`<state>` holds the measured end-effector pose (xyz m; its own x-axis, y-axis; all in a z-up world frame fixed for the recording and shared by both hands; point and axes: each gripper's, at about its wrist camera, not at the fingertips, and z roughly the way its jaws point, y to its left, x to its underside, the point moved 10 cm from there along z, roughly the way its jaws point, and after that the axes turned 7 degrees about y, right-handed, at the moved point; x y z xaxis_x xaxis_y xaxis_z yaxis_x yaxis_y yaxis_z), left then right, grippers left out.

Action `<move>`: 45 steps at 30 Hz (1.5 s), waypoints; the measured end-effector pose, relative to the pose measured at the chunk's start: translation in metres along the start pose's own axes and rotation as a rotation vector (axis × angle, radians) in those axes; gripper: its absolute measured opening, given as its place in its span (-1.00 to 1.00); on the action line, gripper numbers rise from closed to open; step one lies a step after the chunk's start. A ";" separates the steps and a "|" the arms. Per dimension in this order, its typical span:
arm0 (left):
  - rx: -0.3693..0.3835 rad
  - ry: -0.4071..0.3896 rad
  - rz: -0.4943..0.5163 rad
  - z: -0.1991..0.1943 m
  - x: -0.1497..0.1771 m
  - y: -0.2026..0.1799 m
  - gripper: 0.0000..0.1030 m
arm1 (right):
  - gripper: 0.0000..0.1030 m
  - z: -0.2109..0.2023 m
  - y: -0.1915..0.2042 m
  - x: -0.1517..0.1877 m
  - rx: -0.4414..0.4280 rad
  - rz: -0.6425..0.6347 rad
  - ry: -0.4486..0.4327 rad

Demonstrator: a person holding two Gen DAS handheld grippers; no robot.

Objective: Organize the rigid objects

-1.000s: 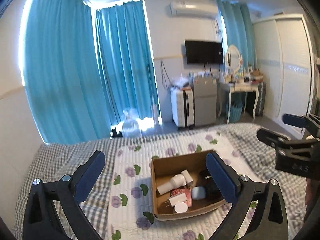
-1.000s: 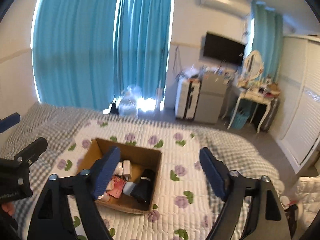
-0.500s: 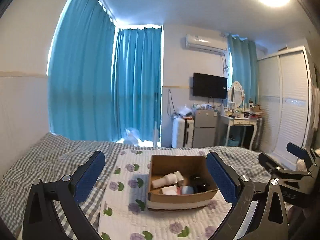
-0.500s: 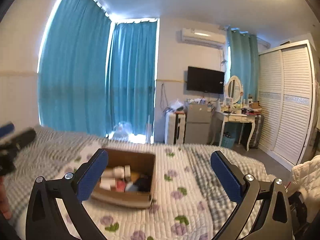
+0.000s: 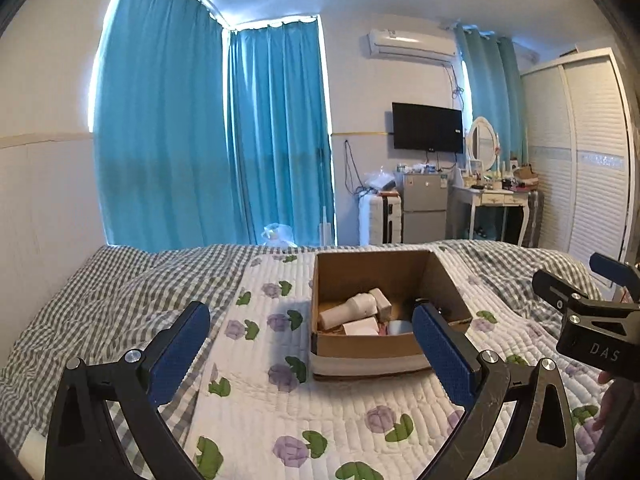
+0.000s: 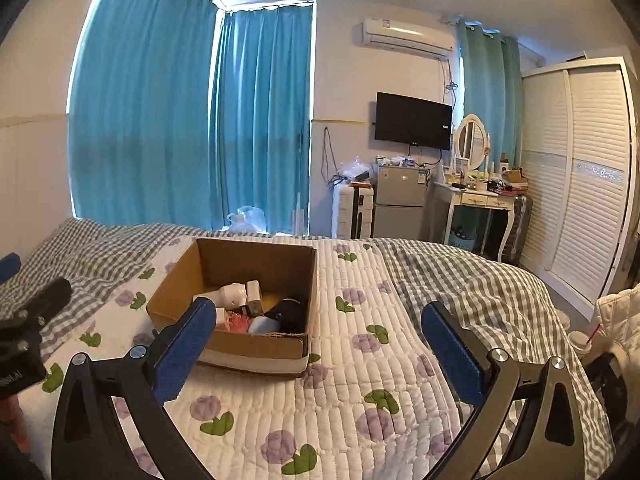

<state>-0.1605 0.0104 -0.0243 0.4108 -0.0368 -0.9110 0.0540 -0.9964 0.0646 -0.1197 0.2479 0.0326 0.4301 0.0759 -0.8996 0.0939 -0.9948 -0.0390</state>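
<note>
Square cardboard box [image 5: 362, 350] on ribbed floral quilt [image 5: 280, 420]

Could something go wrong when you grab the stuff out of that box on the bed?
Maybe. The cardboard box sits on a soft quilt, so pushing in could tip or slide it. The things inside are jumbled: the white bottle lies against other pieces, so grabbing it might drag its neighbours. Both the left tongs and right tongs are open near the box and could bump.

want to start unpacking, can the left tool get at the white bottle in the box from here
Probably yes: the left tool is open and empty, the cardboard box has no lid, and the white bottle lies on top, uncovered.
</note>
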 end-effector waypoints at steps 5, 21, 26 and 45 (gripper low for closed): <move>0.025 0.021 -0.010 0.001 0.003 -0.001 1.00 | 1.00 0.006 0.001 0.003 0.001 -0.006 0.021; 0.040 0.056 -0.038 -0.001 0.004 0.004 1.00 | 1.00 0.003 0.011 0.000 -0.007 -0.022 0.021; 0.051 0.071 -0.044 0.001 0.006 0.002 1.00 | 1.00 0.004 0.011 0.001 -0.010 -0.014 0.030; 0.044 0.066 -0.035 -0.001 0.006 0.000 1.00 | 1.00 0.005 0.012 0.004 0.001 -0.011 0.041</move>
<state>-0.1568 0.0103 -0.0291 0.4685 0.0017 -0.8834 0.0302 -0.9994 0.0141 -0.1211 0.2362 0.0260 0.4657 0.0899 -0.8804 0.0983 -0.9939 -0.0495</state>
